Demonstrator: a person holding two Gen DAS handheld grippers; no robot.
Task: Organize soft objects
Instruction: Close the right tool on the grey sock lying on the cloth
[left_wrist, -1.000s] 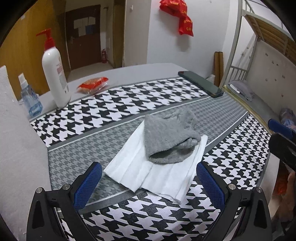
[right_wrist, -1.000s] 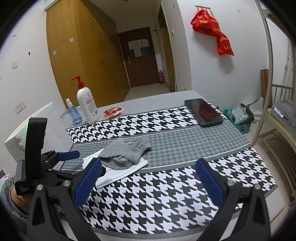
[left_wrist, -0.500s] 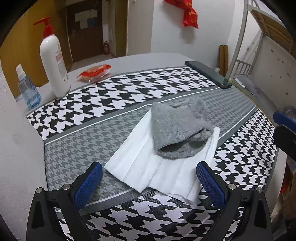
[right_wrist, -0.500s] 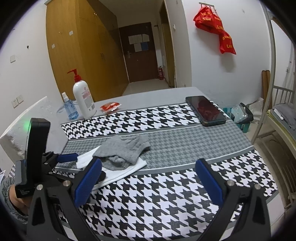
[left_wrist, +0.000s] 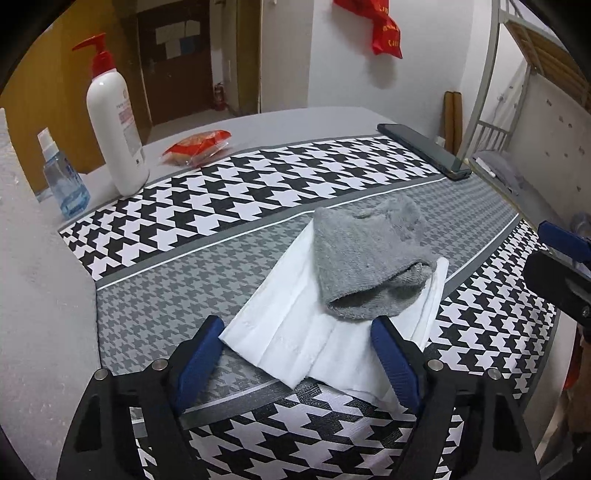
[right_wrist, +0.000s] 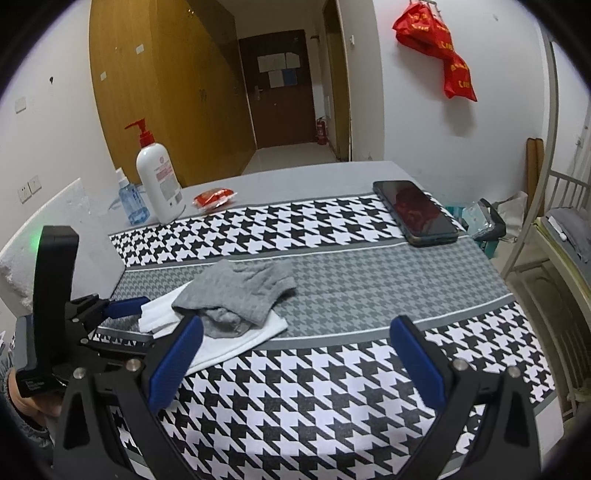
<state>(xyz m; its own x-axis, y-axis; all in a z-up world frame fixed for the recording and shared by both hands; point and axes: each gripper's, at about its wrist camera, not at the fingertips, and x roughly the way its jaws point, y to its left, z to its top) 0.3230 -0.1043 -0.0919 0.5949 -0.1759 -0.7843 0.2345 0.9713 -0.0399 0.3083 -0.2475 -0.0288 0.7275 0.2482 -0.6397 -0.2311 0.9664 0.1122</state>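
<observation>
1. The left gripper (left_wrist: 297, 354), jaws apart, straddles the near edge of the folded white cloth (left_wrist: 295, 332), likely lining up a pinch.
2. The crumpled grey knitted sock (left_wrist: 365, 258) lies on that cloth, just ahead of the left fingers, so both soft items sit stacked.
3. The right gripper (right_wrist: 295, 358), jaws apart and holding nothing, hovers over the houndstooth tablecloth (right_wrist: 332, 387), the pile ahead to its left.

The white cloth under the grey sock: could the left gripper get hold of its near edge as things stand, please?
Probably yes. The left gripper is open, its fingers either side of the white cloth's near edge, with nothing between. The grey sock lies further back on the cloth.
</observation>
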